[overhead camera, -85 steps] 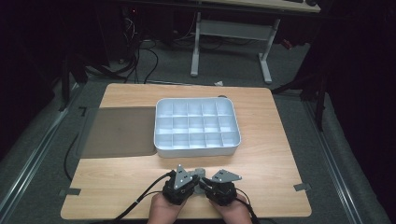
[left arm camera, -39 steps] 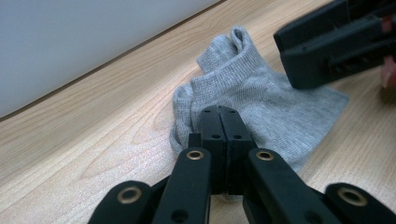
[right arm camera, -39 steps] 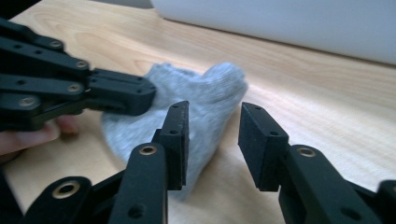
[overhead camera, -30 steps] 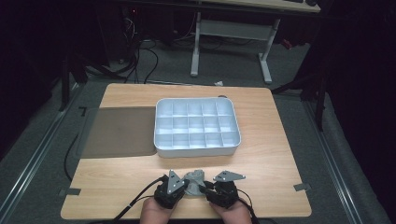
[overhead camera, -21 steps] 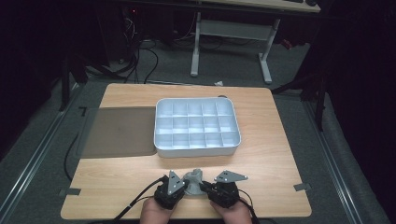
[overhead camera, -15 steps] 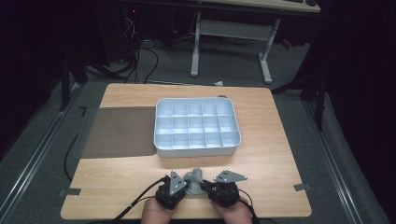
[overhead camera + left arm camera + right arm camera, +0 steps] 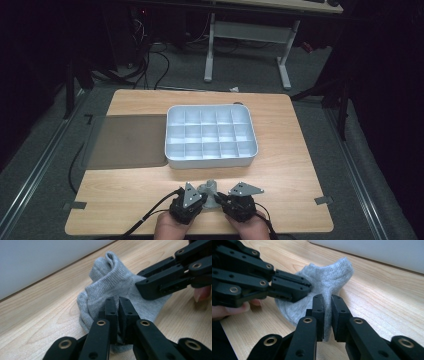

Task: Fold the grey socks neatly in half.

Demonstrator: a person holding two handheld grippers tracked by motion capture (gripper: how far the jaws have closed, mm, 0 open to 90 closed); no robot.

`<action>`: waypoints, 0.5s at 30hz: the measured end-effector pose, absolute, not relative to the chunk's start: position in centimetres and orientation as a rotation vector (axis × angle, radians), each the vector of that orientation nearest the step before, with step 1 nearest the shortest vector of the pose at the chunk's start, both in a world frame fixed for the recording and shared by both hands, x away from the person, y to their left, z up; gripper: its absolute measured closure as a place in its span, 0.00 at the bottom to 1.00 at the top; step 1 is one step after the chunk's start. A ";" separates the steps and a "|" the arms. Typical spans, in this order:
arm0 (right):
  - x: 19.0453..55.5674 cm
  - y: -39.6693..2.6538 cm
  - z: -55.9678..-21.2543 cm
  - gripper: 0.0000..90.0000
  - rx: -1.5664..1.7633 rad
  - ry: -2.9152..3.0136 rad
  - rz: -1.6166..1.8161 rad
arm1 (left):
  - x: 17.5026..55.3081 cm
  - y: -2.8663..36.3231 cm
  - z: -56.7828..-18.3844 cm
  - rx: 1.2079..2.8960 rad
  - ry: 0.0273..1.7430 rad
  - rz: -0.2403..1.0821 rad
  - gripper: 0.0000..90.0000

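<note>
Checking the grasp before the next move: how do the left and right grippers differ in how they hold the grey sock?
The left gripper pinches the grey sock at its bunched near edge, and the sock spreads beyond its fingers. The right gripper pinches a thin hanging edge, with cloth passing down between its fingers. In the high view the left gripper comes from the sock's left, the right gripper from its right. Both are shut on it, near the table's front edge.

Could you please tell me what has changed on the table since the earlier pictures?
The grey sock now bunches up between both grippers. The right gripper has just been closing and now pinches it; the left gripper grips it too. The white tray and dark mat stayed put.
</note>
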State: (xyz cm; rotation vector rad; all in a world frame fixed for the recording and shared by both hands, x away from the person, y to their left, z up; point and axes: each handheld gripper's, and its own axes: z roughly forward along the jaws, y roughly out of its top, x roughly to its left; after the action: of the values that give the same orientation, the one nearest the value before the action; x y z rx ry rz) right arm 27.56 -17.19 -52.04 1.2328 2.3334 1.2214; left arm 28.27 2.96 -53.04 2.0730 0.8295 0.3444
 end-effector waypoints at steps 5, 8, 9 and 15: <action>27.2 -17.0 -51.2 0.93 1.183 2.323 1.279 | 28.3 2.7 -53.2 2.073 0.828 0.349 0.98; 27.1 -16.5 -50.8 0.93 1.156 2.318 1.311 | 28.4 2.5 -53.2 2.083 0.822 0.349 0.99; 27.2 -16.4 -50.9 0.93 1.149 2.326 1.317 | 28.5 2.5 -53.2 2.083 0.822 0.345 0.99; 27.4 -17.7 -50.4 0.76 1.193 2.267 1.352 | 28.5 2.6 -53.2 2.083 0.816 0.337 0.99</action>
State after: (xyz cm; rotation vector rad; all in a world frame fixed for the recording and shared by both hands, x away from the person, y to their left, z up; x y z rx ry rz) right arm 27.35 -17.69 -50.38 1.1929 2.2670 1.3523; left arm 28.51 2.58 -53.18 2.0829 0.8161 0.3371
